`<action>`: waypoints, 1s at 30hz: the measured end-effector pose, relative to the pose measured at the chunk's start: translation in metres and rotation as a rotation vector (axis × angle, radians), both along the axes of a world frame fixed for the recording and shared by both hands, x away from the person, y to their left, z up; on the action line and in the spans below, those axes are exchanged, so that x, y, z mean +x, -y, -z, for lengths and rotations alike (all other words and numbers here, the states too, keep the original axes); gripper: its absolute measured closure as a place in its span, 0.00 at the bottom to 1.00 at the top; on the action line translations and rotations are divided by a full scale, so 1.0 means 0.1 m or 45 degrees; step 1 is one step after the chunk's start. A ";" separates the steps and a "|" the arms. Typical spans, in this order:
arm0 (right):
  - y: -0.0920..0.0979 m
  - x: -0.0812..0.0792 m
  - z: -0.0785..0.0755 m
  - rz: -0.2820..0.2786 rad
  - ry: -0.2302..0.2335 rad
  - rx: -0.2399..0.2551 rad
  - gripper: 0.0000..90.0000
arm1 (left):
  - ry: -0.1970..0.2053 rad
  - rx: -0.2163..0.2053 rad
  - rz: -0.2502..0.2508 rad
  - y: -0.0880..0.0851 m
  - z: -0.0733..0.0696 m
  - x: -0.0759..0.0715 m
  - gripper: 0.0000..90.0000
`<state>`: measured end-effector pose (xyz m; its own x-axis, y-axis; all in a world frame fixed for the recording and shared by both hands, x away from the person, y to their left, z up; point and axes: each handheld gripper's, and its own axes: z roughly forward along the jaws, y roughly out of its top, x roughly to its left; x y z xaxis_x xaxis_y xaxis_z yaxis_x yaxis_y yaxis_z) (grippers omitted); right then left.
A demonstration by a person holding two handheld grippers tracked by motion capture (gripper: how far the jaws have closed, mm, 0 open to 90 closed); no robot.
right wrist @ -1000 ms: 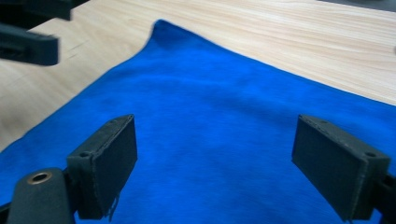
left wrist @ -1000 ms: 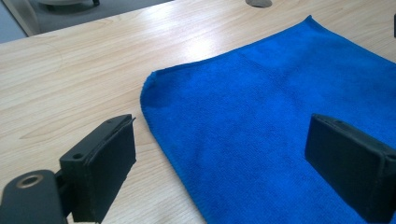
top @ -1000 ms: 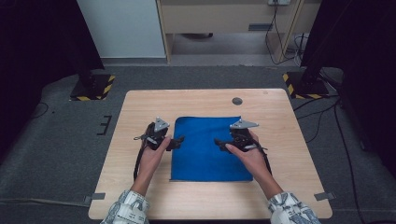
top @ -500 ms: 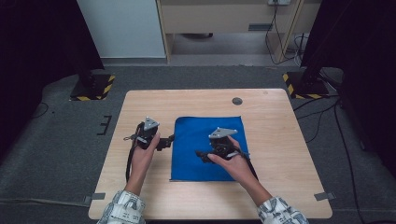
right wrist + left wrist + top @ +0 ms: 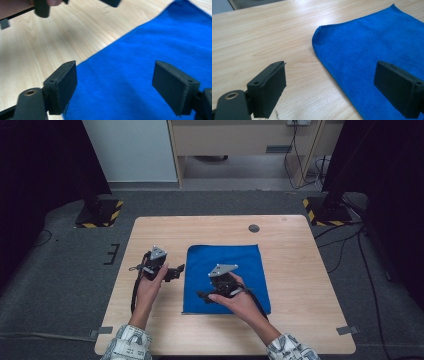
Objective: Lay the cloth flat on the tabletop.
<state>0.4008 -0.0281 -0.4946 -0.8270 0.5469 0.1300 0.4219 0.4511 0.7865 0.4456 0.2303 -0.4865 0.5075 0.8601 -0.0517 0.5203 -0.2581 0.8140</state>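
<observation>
A blue cloth (image 5: pixel 235 262) lies flat in the middle of the wooden table (image 5: pixel 305 270). My left gripper (image 5: pixel 179 270) hovers just left of the cloth's left edge, pointing at it, jaws open. In the left gripper view the gripper (image 5: pixel 332 82) spans the cloth (image 5: pixel 374 47) edge, with one rounded corner ahead. My right gripper (image 5: pixel 202 296) is over the cloth's near left part, pointing left. In the right gripper view its jaws (image 5: pixel 117 82) have just been closing a little but stand wide, with the cloth (image 5: pixel 140 62) below them and nothing pinched.
A small dark round cap (image 5: pixel 254 228) sits in the table top behind the cloth. Bare wood (image 5: pixel 37 50) lies left of the cloth. Two black stands with striped bases (image 5: pixel 97 214) (image 5: pixel 325 212) stand on the floor beyond the table's far corners.
My right hand has moved left and nearer across the cloth, from its right side to its near left part. My left hand has drifted a little left, off the cloth's edge.
</observation>
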 end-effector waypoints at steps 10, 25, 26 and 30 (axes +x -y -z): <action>-0.24 -0.21 0.06 -0.118 0.008 -0.057 0.35 | -0.017 -0.004 -0.011 -0.04 0.00 0.01 0.11; -0.61 -0.42 0.25 -0.232 0.021 -0.160 0.40 | -0.038 -0.012 -0.026 -0.10 0.02 0.03 0.11; -0.63 -0.43 0.27 -0.230 0.028 -0.173 0.40 | -0.039 -0.011 -0.027 -0.10 0.02 0.03 0.11; -0.67 -0.42 0.32 -0.198 0.065 -0.237 0.53 | -0.041 -0.016 -0.027 -0.10 0.02 0.03 0.11</action>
<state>0.3591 0.0388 -0.5270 -0.9061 0.4229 -0.0048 0.2980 0.6464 0.7024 0.4483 0.2404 -0.4888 0.4875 0.8696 -0.0786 0.5512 -0.2366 0.8002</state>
